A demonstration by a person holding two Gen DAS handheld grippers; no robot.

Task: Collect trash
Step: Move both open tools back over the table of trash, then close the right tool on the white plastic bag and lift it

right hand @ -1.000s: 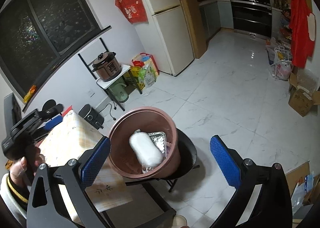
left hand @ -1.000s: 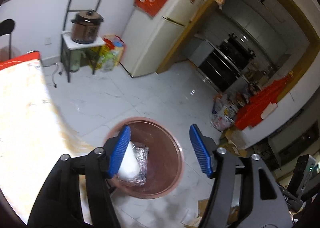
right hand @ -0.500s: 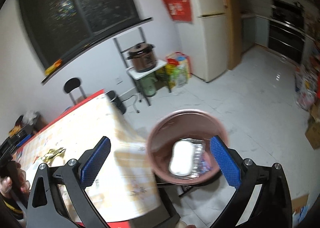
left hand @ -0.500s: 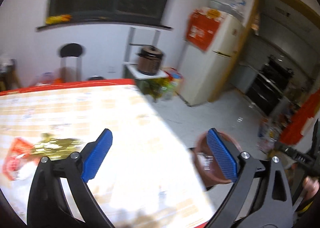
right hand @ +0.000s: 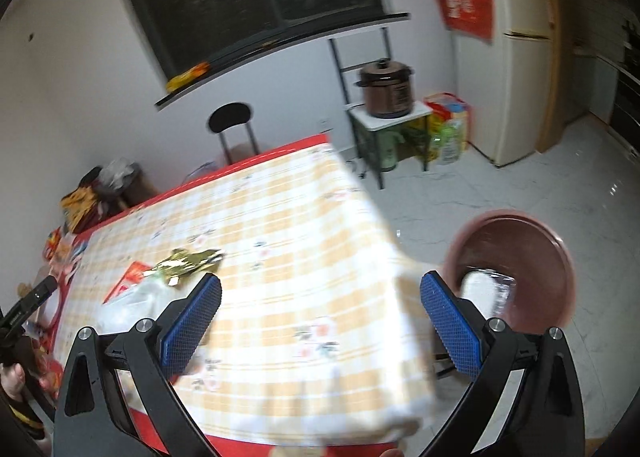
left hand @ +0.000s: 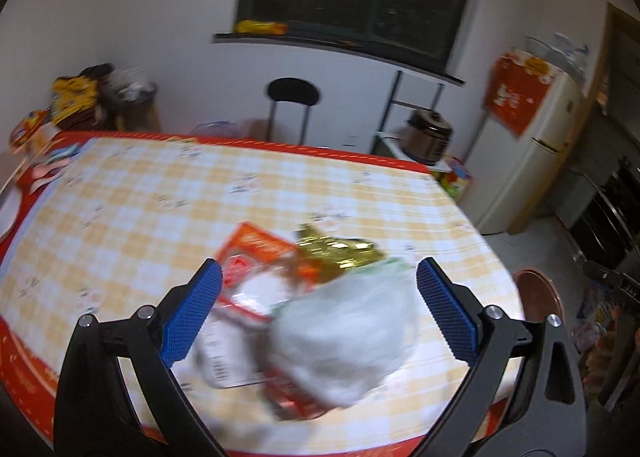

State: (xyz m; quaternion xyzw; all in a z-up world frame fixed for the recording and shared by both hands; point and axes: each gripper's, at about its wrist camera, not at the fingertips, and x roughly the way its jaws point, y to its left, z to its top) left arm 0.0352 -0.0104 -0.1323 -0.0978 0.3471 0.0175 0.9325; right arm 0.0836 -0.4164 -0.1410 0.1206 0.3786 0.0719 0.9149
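Left tongs (left hand: 316,313) gape over the crumpled white plastic bag (left hand: 344,341) on the checked bench (left hand: 160,209); straddle its bulk before closing. Right tongs (right hand: 320,323) stand open, empty, beside the brown round bin (right hand: 532,257).

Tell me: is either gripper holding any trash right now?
No. Left gripper and right gripper are open and empty; the crumpled white plastic bag lies loose on the table.

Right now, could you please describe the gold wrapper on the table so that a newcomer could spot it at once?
Find the table with the yellow-checked, red-bordered cloth. In its litter pile, the crumpled shiny gold foil wrapper lies between a red-and-white packet and a rumpled white plastic bag. Nothing else there is metallic gold.
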